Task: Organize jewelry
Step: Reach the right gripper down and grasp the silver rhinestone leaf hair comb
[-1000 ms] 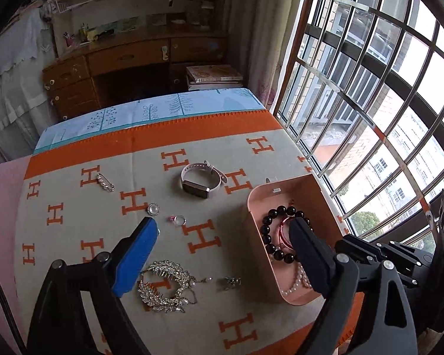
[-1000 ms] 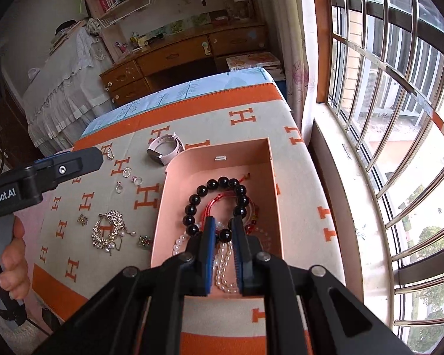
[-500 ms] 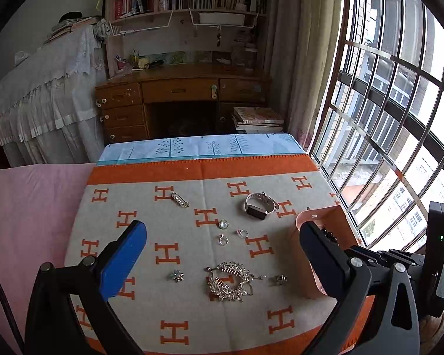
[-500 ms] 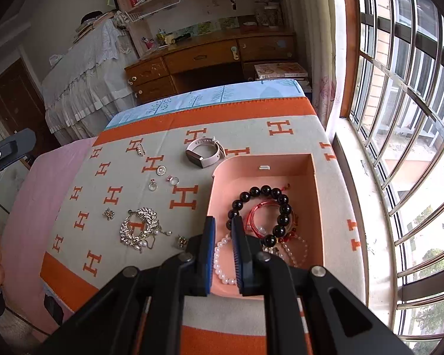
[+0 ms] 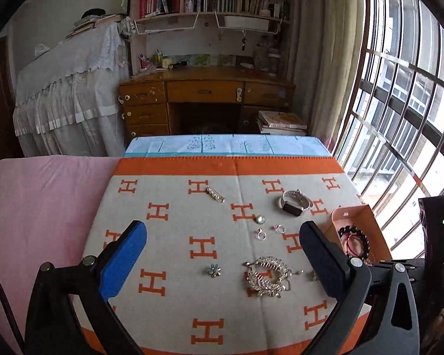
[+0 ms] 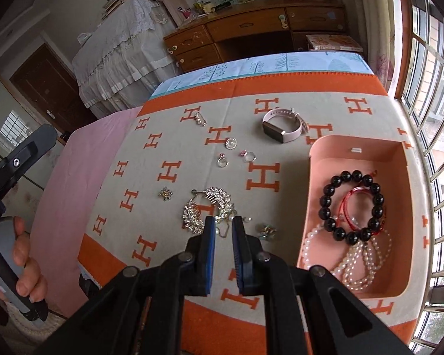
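A pink box (image 6: pixel 405 177) at the table's right holds a black bead bracelet (image 6: pixel 352 204), a red cord bracelet and pearl strands (image 6: pixel 358 257). Loose on the H-patterned cloth lie a silver leaf hair comb (image 6: pixel 207 207), a pink watch (image 6: pixel 281 127), rings (image 6: pixel 222 161), a flower stud (image 6: pixel 165 193), a small earring (image 6: pixel 268 230) and a bar clip (image 6: pixel 199 118). My right gripper (image 6: pixel 222 224) is nearly shut and empty, raised just before the comb. My left gripper (image 5: pixel 222 242) is wide open, high above the cloth; the comb (image 5: pixel 266 275) and box (image 5: pixel 367 216) show there.
The cloth-covered table (image 5: pixel 174 236) has a pink pad (image 5: pixel 38 207) on its left and a barred window (image 5: pixel 399 118) on its right. A wooden desk (image 5: pixel 204 94) and bookshelves stand behind. A hand holds the left gripper's handle (image 6: pixel 14 236).
Both grippers have risen and pulled back from the table. The right gripper has moved left from over the box to before the hair comb. The left view now takes in the whole table.
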The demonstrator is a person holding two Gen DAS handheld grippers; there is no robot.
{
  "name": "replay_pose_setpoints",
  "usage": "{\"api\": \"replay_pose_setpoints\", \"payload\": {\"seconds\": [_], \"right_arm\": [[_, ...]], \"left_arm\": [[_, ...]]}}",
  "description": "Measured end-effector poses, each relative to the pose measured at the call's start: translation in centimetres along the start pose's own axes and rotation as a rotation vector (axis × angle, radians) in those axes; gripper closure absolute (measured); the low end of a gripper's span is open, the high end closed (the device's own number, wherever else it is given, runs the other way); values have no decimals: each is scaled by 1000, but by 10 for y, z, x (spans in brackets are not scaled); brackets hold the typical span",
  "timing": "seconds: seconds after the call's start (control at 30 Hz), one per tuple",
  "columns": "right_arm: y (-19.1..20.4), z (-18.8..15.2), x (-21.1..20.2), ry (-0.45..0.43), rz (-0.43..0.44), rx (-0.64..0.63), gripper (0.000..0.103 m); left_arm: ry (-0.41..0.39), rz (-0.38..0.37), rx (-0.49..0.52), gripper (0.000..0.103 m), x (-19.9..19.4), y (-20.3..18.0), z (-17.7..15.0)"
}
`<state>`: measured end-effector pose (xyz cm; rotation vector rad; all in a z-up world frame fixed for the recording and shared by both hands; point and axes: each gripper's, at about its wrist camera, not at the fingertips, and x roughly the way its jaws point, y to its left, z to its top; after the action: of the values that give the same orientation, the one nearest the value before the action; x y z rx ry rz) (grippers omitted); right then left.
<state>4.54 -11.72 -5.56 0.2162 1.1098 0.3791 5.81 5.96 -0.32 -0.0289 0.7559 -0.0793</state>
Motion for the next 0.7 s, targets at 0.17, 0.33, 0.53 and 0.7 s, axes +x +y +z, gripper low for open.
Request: {"api": "replay_pose_setpoints", "payload": {"seconds": [0.17, 0.33, 0.53, 0.7], "right_arm": [[13, -1, 41, 120, 59, 46, 91], [29, 4, 73, 172, 13, -32, 73], [51, 11, 92, 186, -13, -182, 60], [66, 15, 107, 227, -68, -299, 60]], "left_arm": [[107, -25, -41, 1, 31, 26, -23], [124, -20, -79, 1, 46, 55, -40], [137, -21, -130, 1, 57, 87, -52], [154, -28, -154, 1, 69, 100, -59]]}}
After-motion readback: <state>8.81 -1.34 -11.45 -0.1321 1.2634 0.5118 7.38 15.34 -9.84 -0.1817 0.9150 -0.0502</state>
